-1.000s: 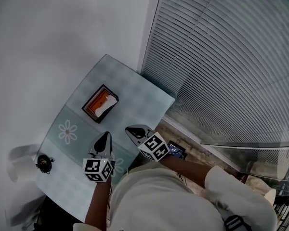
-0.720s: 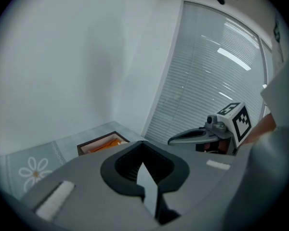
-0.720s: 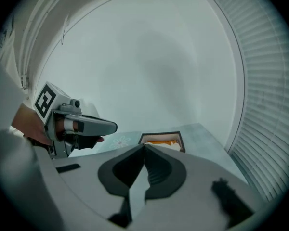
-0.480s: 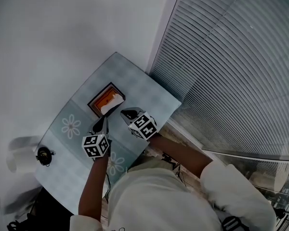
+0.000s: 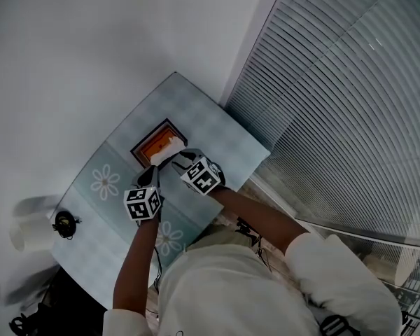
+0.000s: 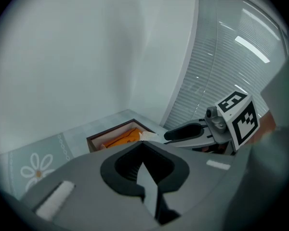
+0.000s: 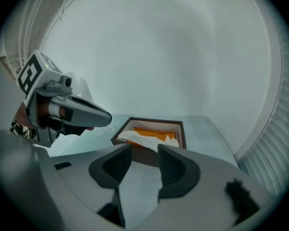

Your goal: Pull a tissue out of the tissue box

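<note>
While the left hand-held gripper (image 6: pixel 143 146) is pressed together, the right hand-held gripper (image 7: pixel 144 151) opens empty before the tissue box (image 7: pixel 181 129).

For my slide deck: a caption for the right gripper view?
Right gripper, jaws opening and empty, faces the tissue box, tissue sticking up; left gripper alongside.

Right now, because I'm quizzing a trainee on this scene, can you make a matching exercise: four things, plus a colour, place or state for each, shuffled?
Things:
1 tissue
2 box
3 blinds
4 left gripper

Descriptions:
a jaws together
b dark rim, orange inside
c white, poking out of the box
d pale horizontal slats

Pairs: 1-c, 2-b, 3-d, 4-a
</note>
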Motion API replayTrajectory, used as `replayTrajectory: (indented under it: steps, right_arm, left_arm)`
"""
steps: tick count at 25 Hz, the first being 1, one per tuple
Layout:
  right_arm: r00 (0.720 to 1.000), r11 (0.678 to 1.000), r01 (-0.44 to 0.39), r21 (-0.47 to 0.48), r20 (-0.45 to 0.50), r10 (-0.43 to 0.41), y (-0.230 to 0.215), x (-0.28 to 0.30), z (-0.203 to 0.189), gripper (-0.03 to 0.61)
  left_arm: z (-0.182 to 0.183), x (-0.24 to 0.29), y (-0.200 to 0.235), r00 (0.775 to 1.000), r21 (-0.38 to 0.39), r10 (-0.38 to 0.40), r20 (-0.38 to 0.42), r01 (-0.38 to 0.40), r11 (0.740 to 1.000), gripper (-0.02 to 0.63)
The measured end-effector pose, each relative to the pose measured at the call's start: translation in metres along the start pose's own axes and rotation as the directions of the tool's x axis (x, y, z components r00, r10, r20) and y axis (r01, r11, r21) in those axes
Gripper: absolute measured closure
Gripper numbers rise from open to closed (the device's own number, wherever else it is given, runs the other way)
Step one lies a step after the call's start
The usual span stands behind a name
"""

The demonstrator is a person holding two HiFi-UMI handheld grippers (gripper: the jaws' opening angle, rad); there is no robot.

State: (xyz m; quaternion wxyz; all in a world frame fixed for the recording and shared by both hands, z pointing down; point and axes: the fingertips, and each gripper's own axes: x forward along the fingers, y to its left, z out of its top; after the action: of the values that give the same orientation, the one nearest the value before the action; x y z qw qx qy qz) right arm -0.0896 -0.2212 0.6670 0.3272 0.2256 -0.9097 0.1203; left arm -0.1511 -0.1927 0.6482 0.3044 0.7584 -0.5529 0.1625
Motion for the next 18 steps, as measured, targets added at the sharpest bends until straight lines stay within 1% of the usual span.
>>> replayTrajectory:
  steps: [3, 6, 9, 13, 18]
  right_arm:
    - [0.999, 0.999, 0.024, -0.041, -0.044, -0.026, -0.008, 0.014, -0.003, 0.395]
    - [0.995, 0.989, 0.064, -0.130, -0.068, -0.073, -0.015, 0.023, -0.003, 0.378]
    - [0.994, 0.980, 0.064, -0.189, -0.078, -0.080, -0.014, 0.030, -0.001, 0.374]
    - [0.992, 0.977, 0.053, -0.208, -0.099, -0.074, -0.013, 0.039, -0.003, 0.374]
    - [0.986, 0.977, 0.066, -0.201, -0.136, -0.094, -0.018, 0.048, -0.009, 0.374]
  left_arm:
    - [0.001, 0.005, 0.007, 1.000, -0.007, 0.014, -0.010, -0.014, 1.000, 0.607]
    - [0.005, 0.008, 0.009, 1.000, -0.008, 0.023, -0.008, -0.023, 1.000, 0.607]
    - [0.006, 0.010, 0.010, 1.000, -0.009, 0.018, -0.012, -0.018, 1.000, 0.607]
    - [0.006, 0.012, 0.009, 1.000, -0.005, 0.018, -0.014, -0.019, 1.000, 0.607]
    - [0.005, 0.013, 0.010, 1.000, -0.035, 0.015, -0.011, -0.016, 0.999, 0.607]
